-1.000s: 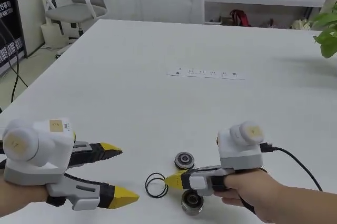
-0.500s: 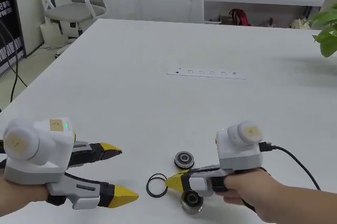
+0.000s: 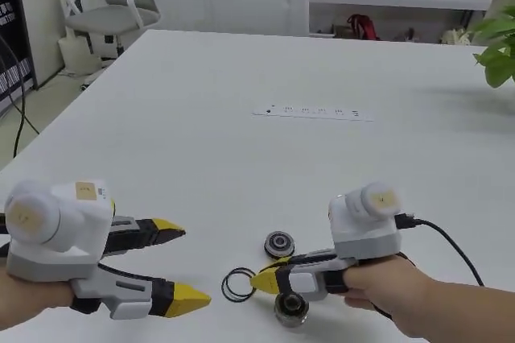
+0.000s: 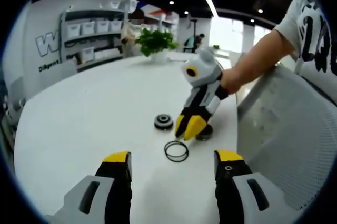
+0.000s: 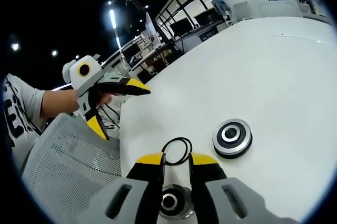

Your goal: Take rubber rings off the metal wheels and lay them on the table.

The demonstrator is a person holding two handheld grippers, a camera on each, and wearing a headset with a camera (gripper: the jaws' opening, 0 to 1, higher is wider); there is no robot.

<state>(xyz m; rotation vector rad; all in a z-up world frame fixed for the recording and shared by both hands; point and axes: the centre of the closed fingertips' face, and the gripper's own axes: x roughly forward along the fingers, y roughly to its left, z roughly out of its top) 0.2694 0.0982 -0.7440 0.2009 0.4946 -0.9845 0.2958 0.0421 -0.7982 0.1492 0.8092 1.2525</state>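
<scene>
Head view places the rubber rings (image 3: 239, 285) flat on the table (image 3: 241, 77) close to its near edge, two thin black loops overlapping. One metal wheel (image 3: 279, 243) lies just beyond them, toward the far edge. The second wheel (image 3: 290, 308) sits nearer the edge, beside the rings and under the right gripper (image 3: 264, 278). That gripper's jaws stand narrow, a slim gap with nothing in it, and its tips hover just beside the rings. The left gripper (image 3: 183, 264) hangs apart toward the left edge, jaws wide and empty.

With the tips so near the loose rings, a sideways sweep could likely drag or flick them toward the near edge. A nudge might also send the unheld second wheel rolling off that edge. The farther wheel's dark outer band is probably a ring still on it; pinching it could make the wheel skid unless the other gripper pins it.

Right gripper view shows that banded face clearly, along with the gap between its own jaws. In the left gripper view, the right gripper's tips half hide the second wheel.
</scene>
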